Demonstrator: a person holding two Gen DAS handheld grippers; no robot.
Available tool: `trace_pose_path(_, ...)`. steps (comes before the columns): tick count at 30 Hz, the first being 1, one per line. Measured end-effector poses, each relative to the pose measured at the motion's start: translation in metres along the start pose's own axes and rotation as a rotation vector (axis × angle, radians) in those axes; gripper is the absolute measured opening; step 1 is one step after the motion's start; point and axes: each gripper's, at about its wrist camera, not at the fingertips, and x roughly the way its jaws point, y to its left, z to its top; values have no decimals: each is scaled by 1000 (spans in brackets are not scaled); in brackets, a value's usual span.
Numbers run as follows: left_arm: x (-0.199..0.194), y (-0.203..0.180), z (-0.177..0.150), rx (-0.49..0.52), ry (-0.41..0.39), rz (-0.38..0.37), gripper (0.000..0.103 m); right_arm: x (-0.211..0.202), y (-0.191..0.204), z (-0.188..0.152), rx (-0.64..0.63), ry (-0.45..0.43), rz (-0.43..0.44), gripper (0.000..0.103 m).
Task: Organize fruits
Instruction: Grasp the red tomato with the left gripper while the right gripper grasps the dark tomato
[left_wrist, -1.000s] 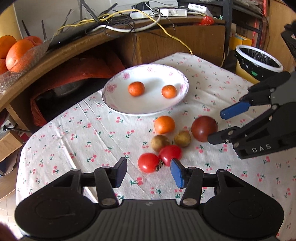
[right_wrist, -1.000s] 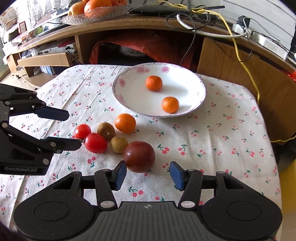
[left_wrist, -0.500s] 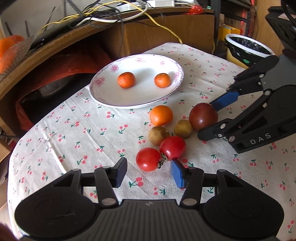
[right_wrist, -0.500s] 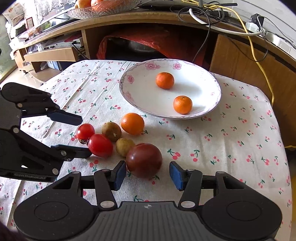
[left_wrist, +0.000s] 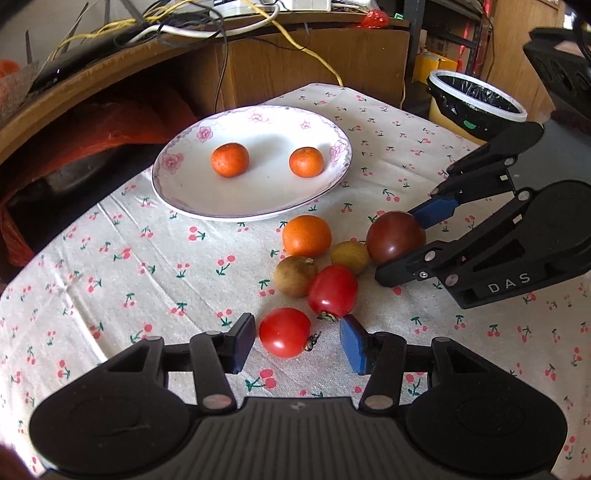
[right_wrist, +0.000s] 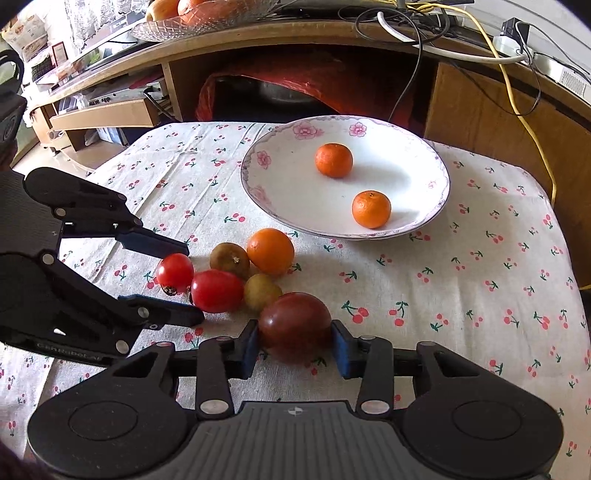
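Observation:
A white flowered plate (left_wrist: 184, 192) (right_wrist: 295, 206) holds two mandarins (left_wrist: 229, 159) (left_wrist: 306, 161). In front of it on the cherry-print cloth lie an orange (left_wrist: 306, 236), two small brown fruits (left_wrist: 295, 276) (left_wrist: 349, 256), two red tomatoes and a dark purple tomato. My left gripper (left_wrist: 297, 343) is open, and its fingers straddle the near red tomato (left_wrist: 285, 332) (right_wrist: 174, 272) with gaps on both sides. My right gripper (right_wrist: 295, 349) is shut on the dark tomato (right_wrist: 295, 325) (left_wrist: 395, 236), which rests on the cloth. The second red tomato (left_wrist: 332, 291) lies between the two grippers.
A wooden desk with cables (left_wrist: 221, 29) curves behind the table, and a glass bowl of oranges (right_wrist: 199, 18) stands on it. A bin with a black liner (left_wrist: 476, 99) stands past the table's right edge. A red bag (right_wrist: 295, 85) sits under the desk.
Both grippers have moved forward and down. The right fingers have closed onto the dark tomato. The left fingers now flank the near red tomato.

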Motion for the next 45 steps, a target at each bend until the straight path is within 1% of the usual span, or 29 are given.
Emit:
trace_pose_path(7,-1,-3,-1,-15,-2,14,54,-3,-1,-2,9,8,-4,35)
trace_pose_path(10,-3,-8,-2,-4,8,34,51,-4,0,-3,3,9,-16,35)
trace_pose_path(15,-1,-4,-1,-13,11,27,51,-4,1,-3,-8,8,-27,35)
trace_pose_path(18,-1,-4,-1,2,13,28,54,-3,0,-3,-3,10,-24,36)
trace_pose_path(20,0,-3,-2,6,8,36,61,-2,0,-3,-3,6,-25,37)
trace_pose_path(21,0,-2,-2,9,6,48,68,-2,0,-3,-3,4,-26,37)
trace_pose_path(22,1,-1,-2,10,5,54,72,-1,1,-3,-3,2,-26,37)
trace_pose_path(23,2,1,-2,1,6,47,71,-1,1,-3,-2,1,-26,37)
trace_pose_path(25,0,3,-3,-14,6,34,65,-1,1,-2,2,4,-27,36)
trace_pose_path(28,-3,-2,-4,-3,-1,25,52,-1,0,-2,10,6,-28,35)
trace_pose_path(33,-5,-9,-3,19,7,54,42,-6,3,-5,9,18,-30,34)
trace_pose_path(36,-10,-11,-6,17,24,63,40,-12,5,-10,6,25,-36,34)
trace_pose_path(38,-14,-13,-9,25,28,73,40,-15,6,-13,5,31,-41,34)
trace_pose_path(45,-21,-16,-17,6,50,80,40,-19,13,-19,-6,57,-45,34)
